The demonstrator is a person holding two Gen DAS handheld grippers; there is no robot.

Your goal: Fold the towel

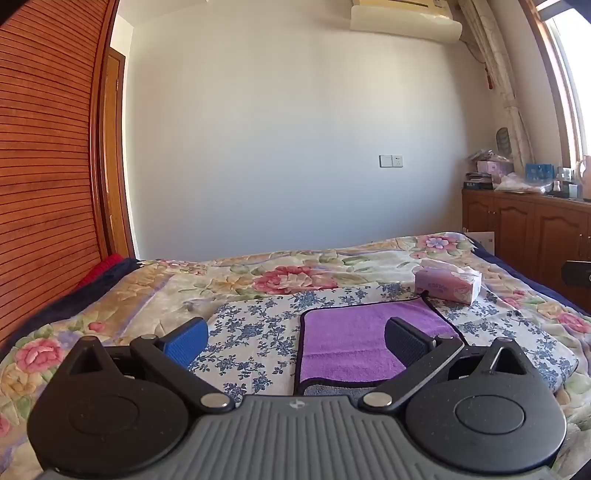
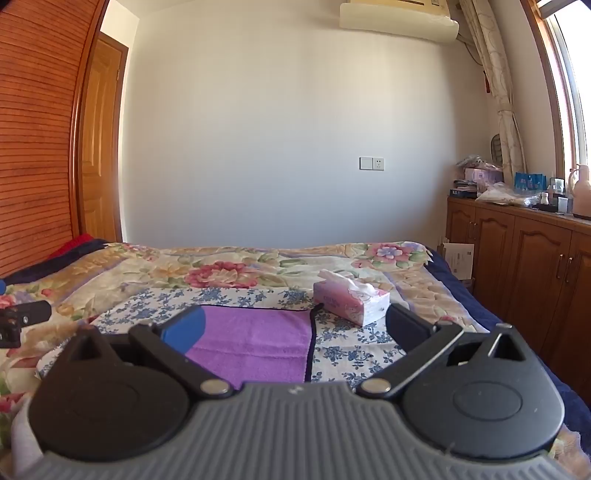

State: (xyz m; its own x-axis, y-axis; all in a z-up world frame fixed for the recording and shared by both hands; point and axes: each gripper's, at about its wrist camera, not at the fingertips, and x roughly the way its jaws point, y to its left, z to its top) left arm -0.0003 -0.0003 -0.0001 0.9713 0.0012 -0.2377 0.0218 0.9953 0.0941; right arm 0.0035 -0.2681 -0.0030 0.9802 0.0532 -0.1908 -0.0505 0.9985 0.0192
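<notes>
Purple towel (image 1: pixel 364 341) lies flat on a blue-flowered white cloth (image 1: pixel 255 332), which is spread over the floral bedspread (image 1: pixel 110 295) on the bed. Towel has a dark border; its near edge shows a grey underside turned up in the left wrist view. In the right wrist view the towel (image 2: pixel 255 343) sits low centre, cloth (image 2: pixel 354 350) showing on its right.

Left gripper (image 1: pixel 295 338) hangs above the bed with fingers spread wide, nothing between them; blue pad over the cloth, black pad over the towel's right part. Right gripper (image 2: pixel 295 328) is likewise spread wide and holding nothing, blue pad over the towel's left part, black pad beside the tissue box.

Tissue box (image 1: pixel 447 285), pink-purple, tissue sticking out of the top, stands just beside the towel's far right corner, on the cloth. Same box (image 2: pixel 351 301) in the right view, near the towel's far right corner; touching or not, can't tell.

Around: slatted wooden wardrobe (image 1: pixel 44 147) left, wooden cabinet (image 2: pixel 517 266) right with clutter on top, air conditioner (image 2: pixel 399 18) high on the wall, curtain (image 2: pixel 498 81) by the window. Red and dark fabric (image 1: pixel 107 269) at the bed's far left edge.
</notes>
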